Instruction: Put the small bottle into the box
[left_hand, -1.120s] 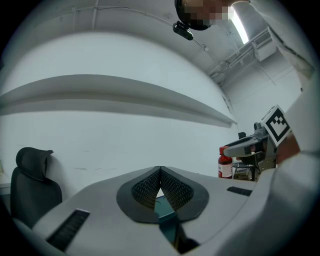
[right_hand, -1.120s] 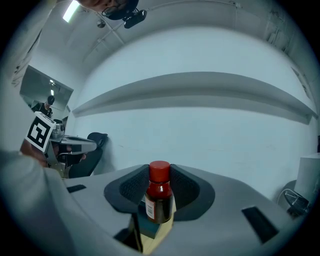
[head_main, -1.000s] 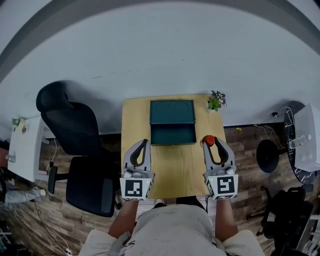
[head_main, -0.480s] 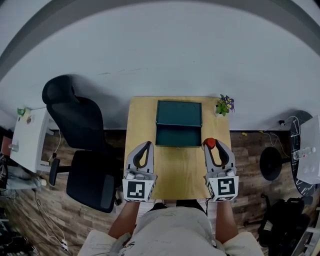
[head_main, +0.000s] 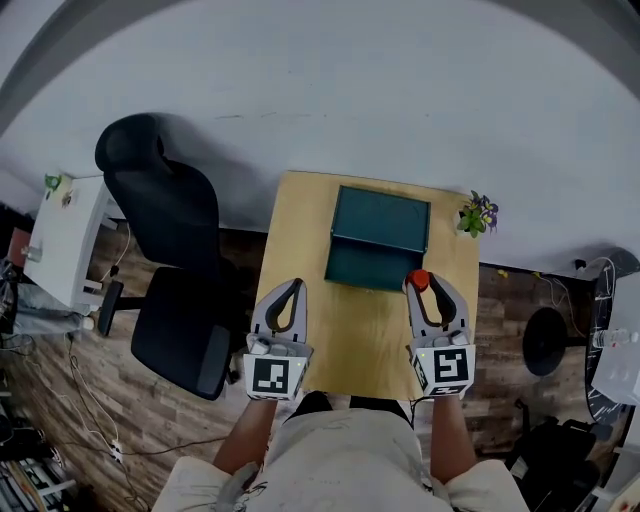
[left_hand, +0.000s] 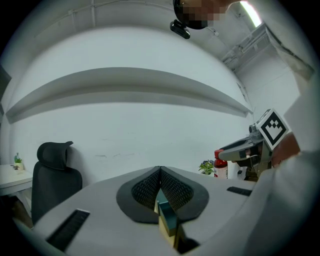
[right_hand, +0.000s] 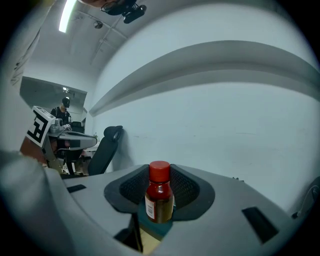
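Since the small brown glass bottle with the red cap (right_hand: 159, 197) is already pinched between the jaws of the right hand-held gripper (head_main: 428, 292), the relation that matters is bottle to box. The dark green box with its lid raised (head_main: 382, 222) sits on the wooden desk (head_main: 350, 335). In the head view the bottle is just beside the box's near right corner. The open tray lies ahead of the jaws and slightly to their left. The bottle's long axis is upright, cap on top. Its height above the box cannot be read. The left hand-held gripper (head_main: 288, 296) hangs further from the box, off the near left corner, with its jaws pressed together on nothing. Judgement: the right hand is nearer and needs a short carry forward and inward over the tray.
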